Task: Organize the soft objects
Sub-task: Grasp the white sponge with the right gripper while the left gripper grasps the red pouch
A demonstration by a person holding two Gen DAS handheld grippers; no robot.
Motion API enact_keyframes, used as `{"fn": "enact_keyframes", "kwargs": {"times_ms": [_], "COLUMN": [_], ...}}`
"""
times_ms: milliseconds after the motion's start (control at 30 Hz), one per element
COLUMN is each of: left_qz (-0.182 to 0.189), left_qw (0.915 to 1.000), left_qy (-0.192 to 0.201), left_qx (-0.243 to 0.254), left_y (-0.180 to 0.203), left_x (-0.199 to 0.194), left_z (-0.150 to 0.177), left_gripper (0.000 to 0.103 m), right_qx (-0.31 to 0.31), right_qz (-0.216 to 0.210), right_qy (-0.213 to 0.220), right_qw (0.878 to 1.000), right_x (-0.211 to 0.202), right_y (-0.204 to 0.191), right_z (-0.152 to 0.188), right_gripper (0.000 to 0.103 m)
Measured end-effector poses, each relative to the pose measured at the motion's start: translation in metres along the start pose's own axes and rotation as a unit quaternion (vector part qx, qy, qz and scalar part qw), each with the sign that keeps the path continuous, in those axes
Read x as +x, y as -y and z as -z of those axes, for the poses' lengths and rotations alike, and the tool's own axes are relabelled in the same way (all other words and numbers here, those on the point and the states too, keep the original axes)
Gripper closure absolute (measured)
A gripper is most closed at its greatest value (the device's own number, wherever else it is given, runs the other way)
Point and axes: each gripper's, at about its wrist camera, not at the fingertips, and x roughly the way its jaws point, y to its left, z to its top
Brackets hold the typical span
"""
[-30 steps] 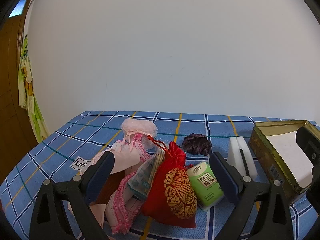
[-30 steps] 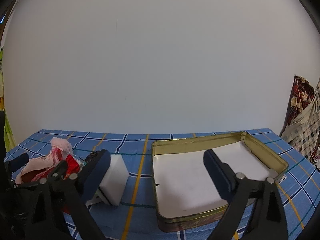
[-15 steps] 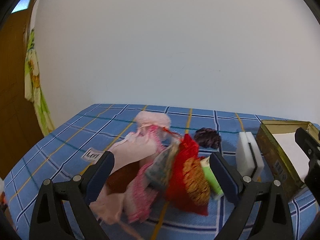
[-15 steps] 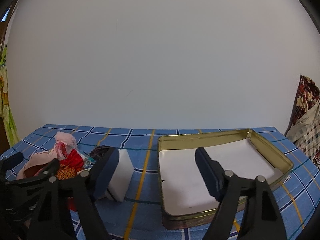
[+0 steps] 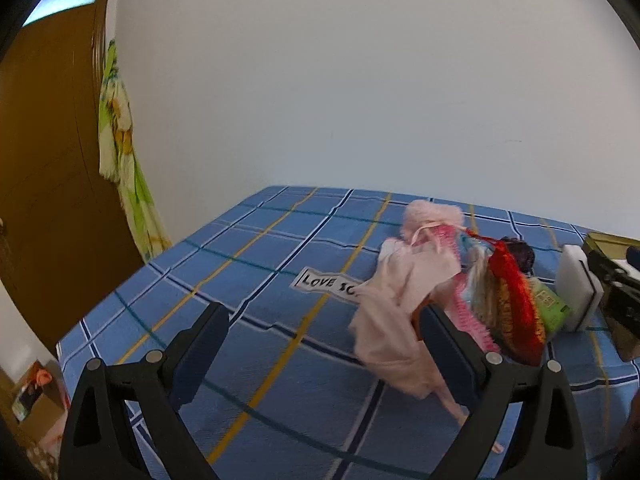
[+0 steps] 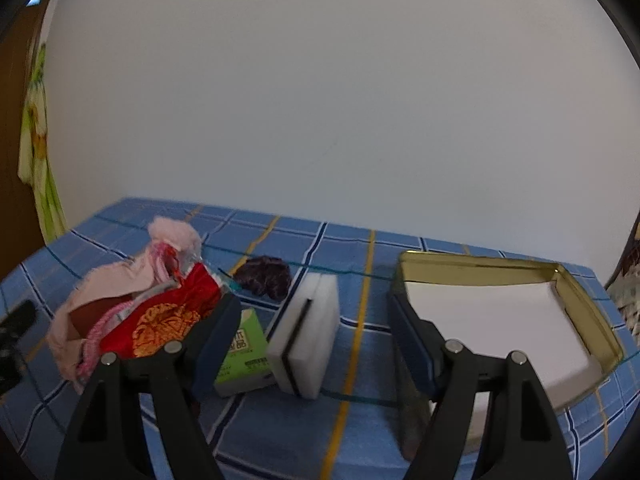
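Gold-rimmed tin (image 6: 576,304) right of spread, empty right gripper (image 6: 316,340) lies bare; sponge (image 6: 308,336) between jaws, pouches (image 6: 160,320) left, unsorted.

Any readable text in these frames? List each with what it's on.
"LOVE SC…": white printed patch on the blue plaid sheet; the rest hidden behind pink cloth.
Green tissue pack: dark printed characters and small print, too blurred to read.
Nothing legible on the tin.

Both tools, left (image 5: 324,344) and right (image 6: 316,340), gape, tilted downward, gripping nothing.
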Motion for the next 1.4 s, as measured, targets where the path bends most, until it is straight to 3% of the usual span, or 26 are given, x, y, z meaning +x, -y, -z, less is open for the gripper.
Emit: {"fn": "enact_keyframes", "kwargs": {"times_ms": [167, 267, 333, 433, 567, 800, 1000, 1067, 1233, 1300, 1400], "left_qz": [0.030, 0.038, 0.033, 0.030, 0.073, 0.161, 0.167, 0.164, 0.172, 0.183, 0.200], "left_qw": [0.9992, 0.9989, 0.9990, 0.9989, 0.9971, 0.9857, 0.9814, 0.9801, 0.9730, 0.9704, 0.9704], "left_qy": [-0.027, -0.024, -0.027, -0.034, -0.024, 0.002, -0.023, -0.039, -0.098, -0.119, -0.116], "left_qx": [-0.005, 0.014, 0.018, 0.009, -0.001, 0.049, 0.093, 0.104, 0.118, 0.104, 0.070], "left_y": [-0.004, 0.003, 0.004, 0.000, 0.004, 0.063, 0.114, 0.125, 0.142, 0.138, 0.125], "left_x": [0.009, 0.009, 0.011, 0.016, 0.004, -0.009, 0.018, 0.027, 0.052, 0.060, 0.058], "left_z": [0.001, 0.002, -0.001, -0.008, -0.016, -0.032, -0.031, -0.026, -0.011, -0.006, -0.011], "left_gripper": [0.006, 0.006, 0.006, 0.006, 0.006, 0.006, 0.006, 0.016, 0.065, 0.073, 0.080], "right_qx": [-0.003, -0.015, 0.004, 0.022, 0.041, 0.053, 0.041, 0.026, 0.008, 0.010, 0.026], "right_qz": [0.006, 0.021, 0.005, -0.008, -0.034, -0.058, -0.025, -0.010, 0.004, 0.007, 0.004], "right_qy": [-0.076, -0.105, -0.123, -0.128, -0.086, 0.035, 0.083, 0.089, 0.085, 0.081, 0.076], "right_qw": [0.997, 0.994, 0.992, 0.991, 0.995, 0.996, 0.995, 0.996, 0.996, 0.997, 0.997], "right_x": [0.038, 0.051, 0.055, 0.054, 0.029, -0.028, -0.046, -0.049, -0.051, -0.050, -0.049], "right_y": [-0.011, -0.013, -0.005, 0.007, 0.021, 0.047, 0.067, 0.069, 0.078, 0.085, 0.095], "right_z": [0.002, 0.010, 0.014, 0.019, 0.017, 0.010, 0.015, 0.015, 0.020, 0.021, 0.019], "right_gripper": [0.034, 0.049, 0.071, 0.073, 0.074, 0.074, 0.073, 0.073, 0.072, 0.072, 0.072]}}
